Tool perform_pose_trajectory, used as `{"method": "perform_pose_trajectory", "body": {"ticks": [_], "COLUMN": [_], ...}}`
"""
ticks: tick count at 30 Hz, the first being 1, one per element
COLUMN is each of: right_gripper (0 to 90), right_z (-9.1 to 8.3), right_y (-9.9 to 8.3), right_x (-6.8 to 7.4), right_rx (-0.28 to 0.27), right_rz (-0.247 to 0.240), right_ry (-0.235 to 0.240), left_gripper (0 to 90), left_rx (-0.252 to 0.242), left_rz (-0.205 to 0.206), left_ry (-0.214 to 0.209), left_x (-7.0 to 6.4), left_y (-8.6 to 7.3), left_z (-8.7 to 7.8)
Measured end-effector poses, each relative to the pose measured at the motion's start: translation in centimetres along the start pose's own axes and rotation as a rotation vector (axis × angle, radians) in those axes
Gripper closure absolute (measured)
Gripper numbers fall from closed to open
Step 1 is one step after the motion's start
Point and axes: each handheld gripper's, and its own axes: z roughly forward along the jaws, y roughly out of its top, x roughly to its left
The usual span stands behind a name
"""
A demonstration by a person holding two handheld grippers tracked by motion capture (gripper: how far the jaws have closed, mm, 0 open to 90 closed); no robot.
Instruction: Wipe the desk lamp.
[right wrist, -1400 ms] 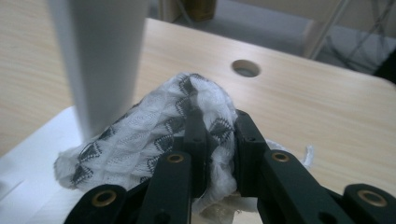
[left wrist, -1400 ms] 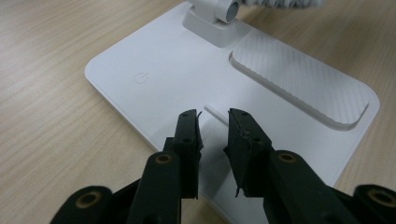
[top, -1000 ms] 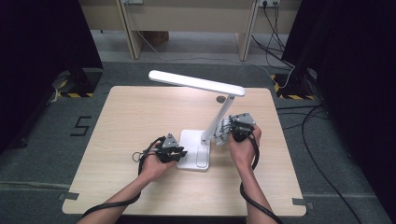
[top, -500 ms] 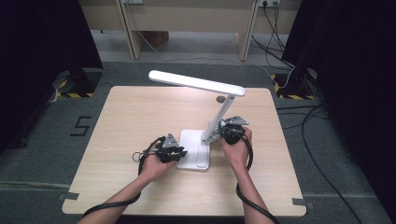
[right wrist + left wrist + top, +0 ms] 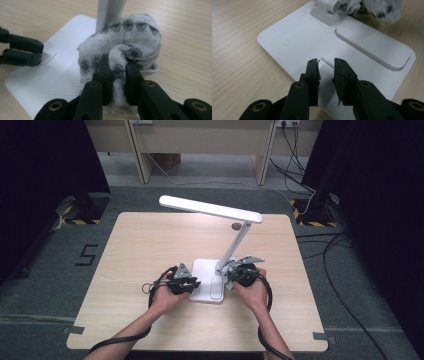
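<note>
A pale wooden desk (image 5: 145, 250) stands on grey carpet, dark curtains to either side. On its near half sits a white desk lamp (image 5: 212, 211), and against the foot of the lamp's slanted stem (image 5: 110, 11) is pressed a crumpled white cloth (image 5: 132, 37) (printed with small black diamonds), bunched into a ball. The right claw (image 5: 117, 67) is clamped on that cloth, folds wedged between its jaws. The lamp's flat white base (image 5: 302, 42) lies beneath, with a ribbed recess. The left claw (image 5: 325, 65) rests over the base's near edge, jaws slightly parted, gripping nothing.
</note>
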Motion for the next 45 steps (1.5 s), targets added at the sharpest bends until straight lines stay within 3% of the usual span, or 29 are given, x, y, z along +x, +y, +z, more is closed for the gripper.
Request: {"method": "perform_pose_trajectory", "body": {"ticks": [9, 19, 36, 40, 45], "right_gripper": [79.4, 79.5, 79.4, 79.4, 79.2], "right_z": [0.1, -0.8, -3.1, -3.9, -5.4], "right_y": [-1.4, -2.1, -4.2, -4.4, -4.2], "right_x": [1.3, 2.4, 3.2, 3.0, 1.2], "right_rx": [0.048, 0.079, 0.146, 0.138, 0.084], "right_rz": [-0.022, -0.096, -0.126, -0.12, -0.072], "right_ry": [0.061, 0.092, 0.179, 0.171, 0.093], "left_gripper": [72.9, 72.9, 72.9, 72.5, 72.1], "left_rx": [-0.002, -0.002, -0.001, -0.002, -0.006], "left_rz": [0.0, -0.003, -0.01, -0.014, -0.021], "left_ry": [0.001, 0.001, 0.002, 0.005, 0.005], "left_x": [0.0, 0.0, 0.0, -0.1, -0.1], "left_y": [0.0, 0.0, 0.0, 0.0, -0.1], "left_z": [0.0, 0.0, 0.0, 0.0, 0.0]}}
